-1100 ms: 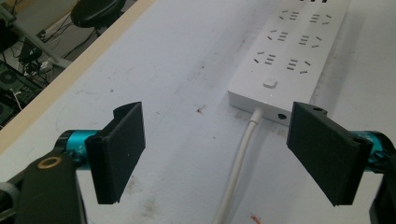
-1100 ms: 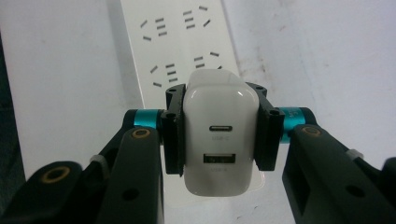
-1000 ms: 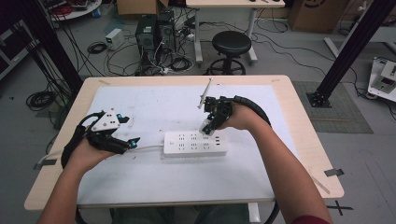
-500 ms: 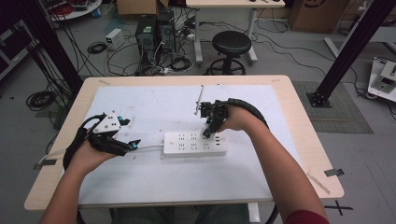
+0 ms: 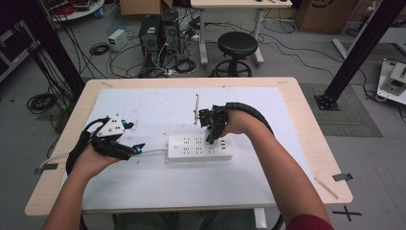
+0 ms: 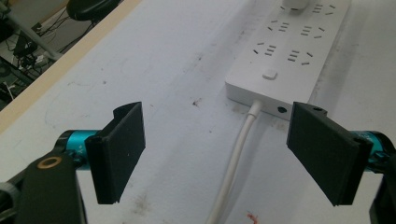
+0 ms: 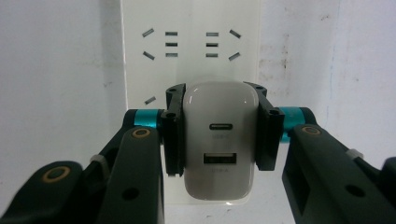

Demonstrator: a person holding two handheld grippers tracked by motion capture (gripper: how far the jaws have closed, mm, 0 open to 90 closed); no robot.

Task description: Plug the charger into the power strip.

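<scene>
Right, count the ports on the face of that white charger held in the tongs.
2, on the white plastic charger: a small oval port above, a wider rectangular port below. Other faces are hidden.

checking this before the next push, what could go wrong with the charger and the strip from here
1. The right tongs clamp the white two-port USB charger over the white rectangular power strip. If the prongs miss the slots, pushing may bend them or tilt the charger.
2. The left tongs are open, astride the strip's white cable and not touching the strip, so the strip could slide on the white table cover.
</scene>
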